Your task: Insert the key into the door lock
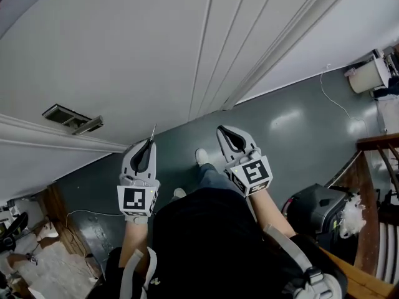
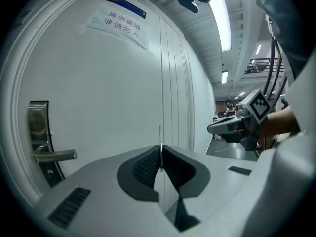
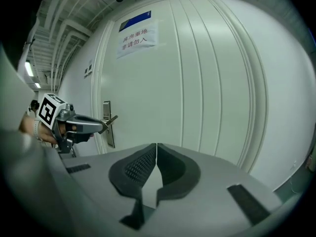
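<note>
While left claw pinches key edge-on, right gripper view shows it side-on

Posted high up is a white paper notice with dark printed characters, and a blue label sits just above its top edge. A long ceiling strip light is lit overhead. The grey-green floor is glossy; a thin white cable runs across it toward a white unit at the far right, and a second white cable lies at the lower left. A brown wooden rail stands at the right edge with a black bulky object just beside it; its type cannot be determined.
</note>
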A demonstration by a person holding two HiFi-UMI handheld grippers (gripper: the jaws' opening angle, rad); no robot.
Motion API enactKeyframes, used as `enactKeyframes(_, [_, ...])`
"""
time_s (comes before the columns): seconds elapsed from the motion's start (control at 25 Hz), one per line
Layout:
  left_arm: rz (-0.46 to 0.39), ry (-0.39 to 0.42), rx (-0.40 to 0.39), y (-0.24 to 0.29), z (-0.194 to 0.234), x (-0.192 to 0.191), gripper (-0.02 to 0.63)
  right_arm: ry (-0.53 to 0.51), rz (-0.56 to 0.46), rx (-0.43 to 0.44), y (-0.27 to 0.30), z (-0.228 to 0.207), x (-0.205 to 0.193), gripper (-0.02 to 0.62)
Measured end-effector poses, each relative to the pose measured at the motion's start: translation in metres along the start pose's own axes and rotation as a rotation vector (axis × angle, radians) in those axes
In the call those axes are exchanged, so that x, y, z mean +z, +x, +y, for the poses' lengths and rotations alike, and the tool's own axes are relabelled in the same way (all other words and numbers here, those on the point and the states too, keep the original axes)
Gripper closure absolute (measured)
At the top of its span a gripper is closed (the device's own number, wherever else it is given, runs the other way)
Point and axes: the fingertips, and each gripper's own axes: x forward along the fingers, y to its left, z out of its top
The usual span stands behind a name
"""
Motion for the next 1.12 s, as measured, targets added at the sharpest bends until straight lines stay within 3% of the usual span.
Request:
enactKeyframes(0.6, [0.039,-0.058,0.289,0.059,0.026,0.015,0.581,-0.102,0.006,0.388,0.098,-0.029,0.035,0.578])
enactKeyframes(0.88, [0.040,-0.180,0.448,0.035,0.043,0.001,0.581,-0.170,0.015,0.588,0.127,0.003,0.044,0.578])
enactKeyframes(1.12, [0.074,-0.246,0.498,0.005,0.061,-0.024,0.581,-0.232,0.021,0.716,0.149,0.051,0.043,0.578])
